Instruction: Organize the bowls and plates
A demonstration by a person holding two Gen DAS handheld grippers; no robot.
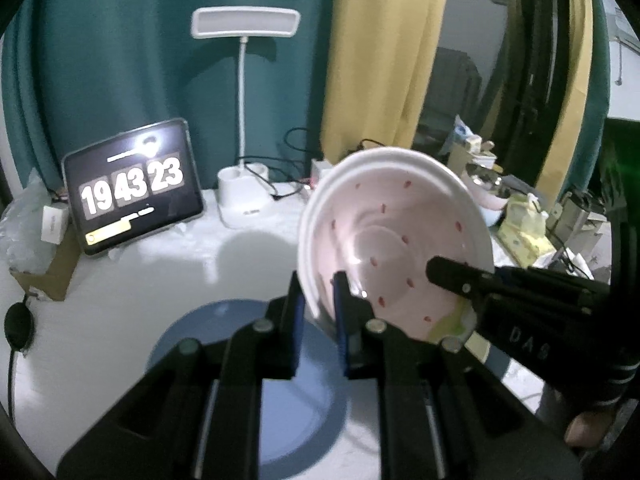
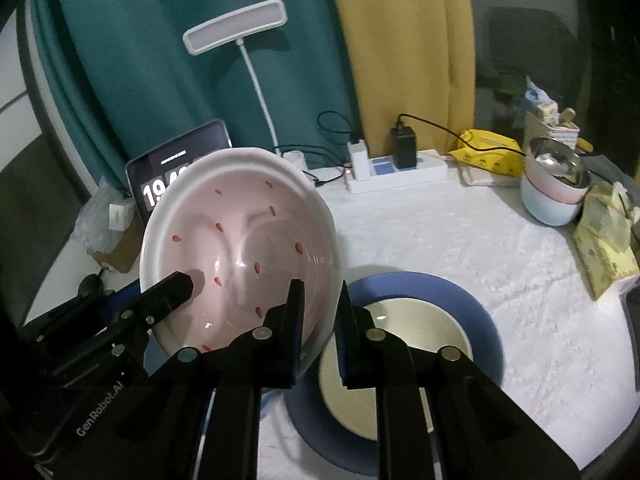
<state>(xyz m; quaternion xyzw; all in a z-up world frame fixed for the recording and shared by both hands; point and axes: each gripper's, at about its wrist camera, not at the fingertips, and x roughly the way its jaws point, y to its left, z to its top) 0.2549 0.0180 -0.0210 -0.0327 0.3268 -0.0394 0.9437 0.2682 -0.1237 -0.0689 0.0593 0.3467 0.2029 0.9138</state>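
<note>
Bowl held in the air by both tongs, above the stacked plates.

Your left tongs and right tongs each pinch the rim of the pink speckled bowl from opposite sides, one finger inside, one outside. The bowl is tipped steeply, its opening facing you. Directly beneath lies the cream plate on the blue plate, so the coming move likely goes straight down, levelling as you lower. Farther back stand the clock tablet and white lamp.

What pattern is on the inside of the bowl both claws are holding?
Pale pink with scattered small red seed-like marks and a white rim; the bowl shows best in the right wrist view.
</note>
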